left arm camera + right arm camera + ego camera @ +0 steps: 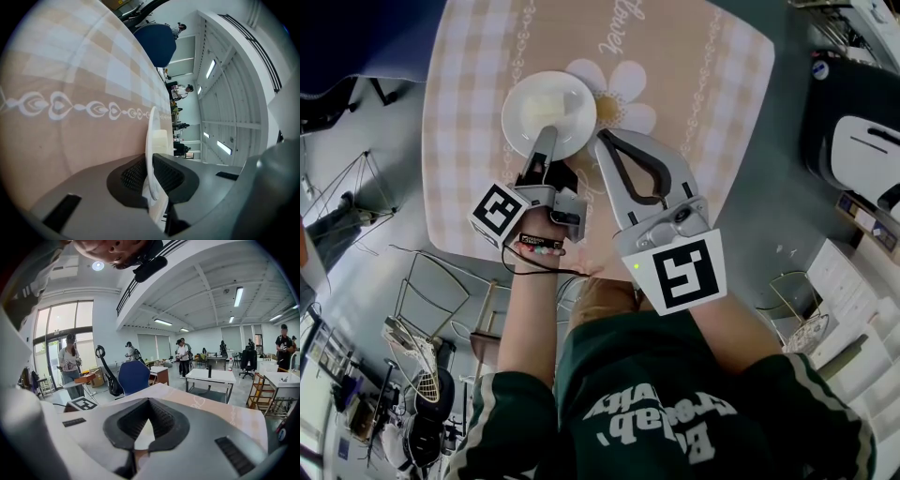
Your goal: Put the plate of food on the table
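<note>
The plate (525, 127) with pale food (546, 108) lies on the counter (694, 84), its near rim pinched in the left gripper's (151, 161) jaws and edge-on in that view, while the head view shows the right gripper (602, 139) just beside it, jaws pressed together, both forearms reaching forward.

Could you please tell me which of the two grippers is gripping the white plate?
The left gripper: its jaws pinch the rim of the plate, while the right gripper is shut on nothing beside it.
</note>
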`<state>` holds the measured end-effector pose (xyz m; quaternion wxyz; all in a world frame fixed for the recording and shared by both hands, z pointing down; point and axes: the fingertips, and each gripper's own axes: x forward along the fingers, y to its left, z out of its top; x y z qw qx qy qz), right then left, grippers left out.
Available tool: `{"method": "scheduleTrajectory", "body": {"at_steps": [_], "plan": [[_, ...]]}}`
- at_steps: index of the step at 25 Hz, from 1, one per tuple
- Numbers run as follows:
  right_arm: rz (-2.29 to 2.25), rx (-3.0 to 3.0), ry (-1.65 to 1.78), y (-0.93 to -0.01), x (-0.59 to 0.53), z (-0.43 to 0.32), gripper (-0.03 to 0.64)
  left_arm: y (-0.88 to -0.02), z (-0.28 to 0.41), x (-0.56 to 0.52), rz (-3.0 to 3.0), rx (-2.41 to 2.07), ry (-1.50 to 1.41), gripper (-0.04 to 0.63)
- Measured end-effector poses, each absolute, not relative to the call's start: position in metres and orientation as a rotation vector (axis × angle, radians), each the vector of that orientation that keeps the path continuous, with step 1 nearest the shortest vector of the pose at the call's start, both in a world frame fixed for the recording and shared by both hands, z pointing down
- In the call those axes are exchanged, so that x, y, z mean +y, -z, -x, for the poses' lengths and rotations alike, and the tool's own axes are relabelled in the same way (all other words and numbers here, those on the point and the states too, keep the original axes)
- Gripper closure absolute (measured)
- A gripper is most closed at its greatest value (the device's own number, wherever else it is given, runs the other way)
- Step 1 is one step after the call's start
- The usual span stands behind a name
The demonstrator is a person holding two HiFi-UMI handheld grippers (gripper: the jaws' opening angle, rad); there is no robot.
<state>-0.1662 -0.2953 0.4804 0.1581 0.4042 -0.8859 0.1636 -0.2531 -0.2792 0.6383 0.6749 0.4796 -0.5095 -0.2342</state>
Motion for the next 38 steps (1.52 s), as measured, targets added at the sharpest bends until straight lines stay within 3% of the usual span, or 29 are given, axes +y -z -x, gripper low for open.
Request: {"method": "scheduleTrajectory", "body": {"at_steps": [12, 24, 38], "plan": [[-1.146, -2.545, -0.456, -0.475, -0.291, 0.167, 0.603, -0.636, 0.252, -0.276, -1.075, -1.17, 0.48, 0.515], [-1.146, -2.555, -0.434, -0.465, -0.287, 0.167, 0.603, -0.631, 0.259, -0.276, -1.088, -1.282, 0.354, 0.414], [-1.141, -2.569, -0.407, -0.454, -0.277, 0.171, 0.603, -0.628, 0.268, -0.262, -1.075, -1.302, 0.371, 0.41]]}}
